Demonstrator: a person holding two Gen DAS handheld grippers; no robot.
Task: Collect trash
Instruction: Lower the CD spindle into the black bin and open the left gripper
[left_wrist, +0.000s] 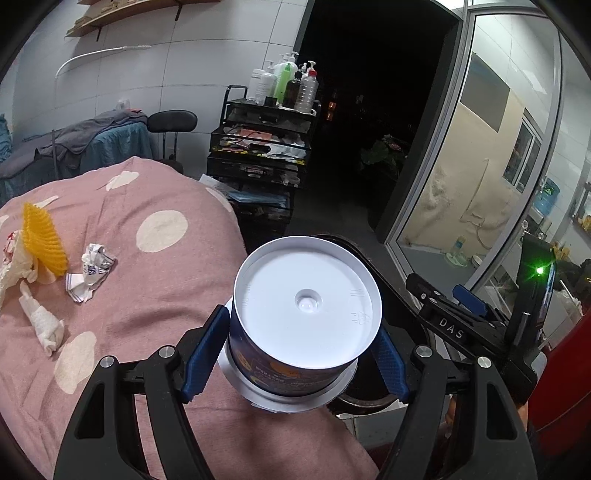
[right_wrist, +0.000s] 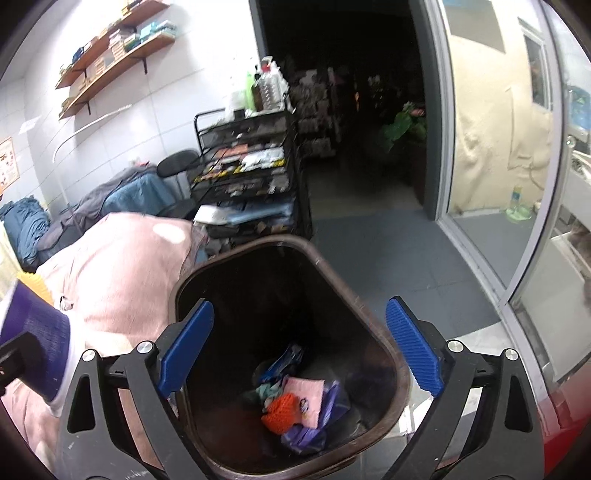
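While left gripper (left_wrist: 295, 354) clamps upturned cup (left_wrist: 306, 306), right gripper (right_wrist: 299, 350) wide above bin (right_wrist: 369, 306)

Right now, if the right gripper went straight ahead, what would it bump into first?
Probably the trash already in the bin. The right gripper is open and empty over the dark bin. How deep the bin goes is unclear.
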